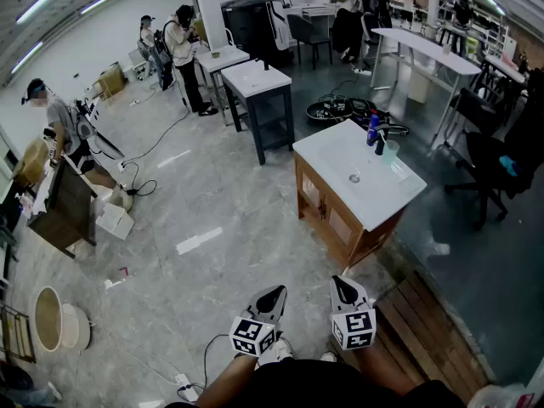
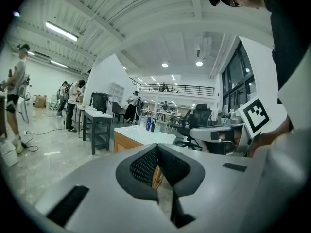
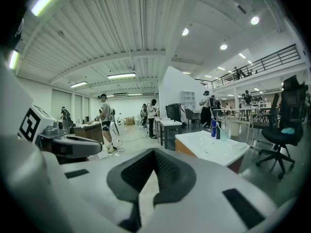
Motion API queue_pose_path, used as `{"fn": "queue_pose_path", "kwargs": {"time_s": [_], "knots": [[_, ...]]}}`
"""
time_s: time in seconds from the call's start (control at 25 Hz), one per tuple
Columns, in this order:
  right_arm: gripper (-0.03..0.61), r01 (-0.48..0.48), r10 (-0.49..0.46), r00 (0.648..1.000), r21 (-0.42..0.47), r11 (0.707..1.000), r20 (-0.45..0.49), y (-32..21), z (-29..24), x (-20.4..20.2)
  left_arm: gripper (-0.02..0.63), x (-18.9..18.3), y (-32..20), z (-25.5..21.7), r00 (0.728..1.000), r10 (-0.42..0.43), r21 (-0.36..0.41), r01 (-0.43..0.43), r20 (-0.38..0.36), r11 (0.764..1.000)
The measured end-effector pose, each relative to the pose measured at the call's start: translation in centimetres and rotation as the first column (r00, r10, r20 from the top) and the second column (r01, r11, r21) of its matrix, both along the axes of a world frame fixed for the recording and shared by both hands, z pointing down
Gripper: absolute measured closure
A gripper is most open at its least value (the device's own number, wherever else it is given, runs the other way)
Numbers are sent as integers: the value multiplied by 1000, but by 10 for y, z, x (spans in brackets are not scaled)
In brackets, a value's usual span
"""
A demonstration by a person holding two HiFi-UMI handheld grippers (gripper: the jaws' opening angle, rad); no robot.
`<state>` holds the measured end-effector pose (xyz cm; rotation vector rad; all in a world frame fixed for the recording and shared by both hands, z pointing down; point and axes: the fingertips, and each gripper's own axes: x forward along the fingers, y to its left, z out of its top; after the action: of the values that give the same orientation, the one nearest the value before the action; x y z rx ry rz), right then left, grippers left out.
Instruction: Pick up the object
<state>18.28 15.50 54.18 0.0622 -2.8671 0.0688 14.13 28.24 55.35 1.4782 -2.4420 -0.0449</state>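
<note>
At the bottom edge of the head view, close to the person's body: left gripper [image 1: 274, 292] and right gripper [image 1: 340, 283], each grey with a marker cube, side by side and pointing forward over the pale polished stone floor [image 1: 212, 219].

- Left gripper [image 2: 156, 145], own view: dark ribbed pads meet at the tips, nothing between them.
- Right gripper [image 3: 153, 150], own view: pads likewise closed at the tips, empty.
- Wooden table with a white basin top [image 1: 340, 155], ahead and slightly right of both grippers, well apart from them.
- Tall blue bottle [image 1: 372, 127], upright at the table's far right corner.
- Dark slim bottle [image 1: 380, 143], just beside the blue one.
- Clear plastic cup [image 1: 390, 151], upright, just beside both bottles. Which of these three is the task's object cannot be told; none is touched.
- Dark-framed side table with a white top [image 1: 255, 79], farther back.
- Black office chair [image 1: 493, 160], right of the wooden table.
- Brown plank platform [image 1: 433, 321], lower right.
</note>
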Motion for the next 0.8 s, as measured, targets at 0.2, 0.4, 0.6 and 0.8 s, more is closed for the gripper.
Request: {"fn": "queue_pose_path", "kwargs": {"time_s": [0.2, 0.4, 0.6, 0.8], "knots": [[561, 9, -9, 1000, 2, 1000, -11, 9, -4, -3, 600, -5, 6, -4, 1000, 6, 1, -6, 7, 1000], [560, -1, 1, 1000, -12, 1000, 8, 13, -8, -11, 600, -13, 10, -4, 1000, 13, 4, -13, 12, 1000], [560, -17, 18, 1000, -30, 999, 17, 17, -9, -26, 600, -29, 15, -3, 1000, 26, 10, -26, 15, 1000], [560, -34, 35, 999, -23, 999, 17, 27, -9, -39, 600, -46, 28, 0, 999, 40, 9, -41, 14, 999]]}}
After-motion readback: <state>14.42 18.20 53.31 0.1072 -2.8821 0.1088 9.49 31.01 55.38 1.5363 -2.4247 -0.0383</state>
